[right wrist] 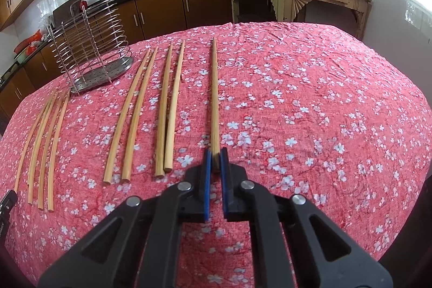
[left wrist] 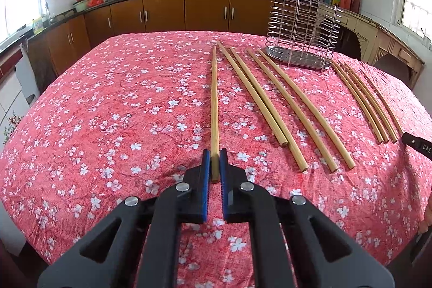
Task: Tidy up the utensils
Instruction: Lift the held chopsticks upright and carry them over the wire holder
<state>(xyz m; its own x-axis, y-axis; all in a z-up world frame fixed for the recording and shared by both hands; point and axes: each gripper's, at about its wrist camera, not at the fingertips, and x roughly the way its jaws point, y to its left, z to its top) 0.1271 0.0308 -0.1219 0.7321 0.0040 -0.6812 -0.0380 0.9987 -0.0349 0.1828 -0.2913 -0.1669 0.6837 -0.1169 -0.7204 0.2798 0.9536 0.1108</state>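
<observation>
Here, the left gripper (left wrist: 214,161) is clenched on the thick end of one bamboo chopstick (left wrist: 214,99). The stick runs straight forward from the blue pads over the flowered tablecloth (left wrist: 121,112). The right gripper (right wrist: 215,161) grips a second chopstick (right wrist: 214,99) in the same way, also only at its thick end. I cannot tell whether either stick is already lifted or is resting on the cloth.

The wire chopstick holder (left wrist: 301,26) stands upright at the far side of the table, and I see nothing inside it. The loose chopsticks (left wrist: 280,104) lie in pairs and in one bigger group on the cloth between the grippers and the holder.

I think the main danger comes from the short hold. Each stick is caught only at its end, so it can turn between the pads, and the thin tip may then drop or swing. A swinging tip could push the loose chopsticks out of their rows. At the holder, the tip may hit a wire ring instead of entering from the top. The holder looks light, so a push from the side could slide it or tip it over. Two sticks arriving together may also cross and block each other.
</observation>
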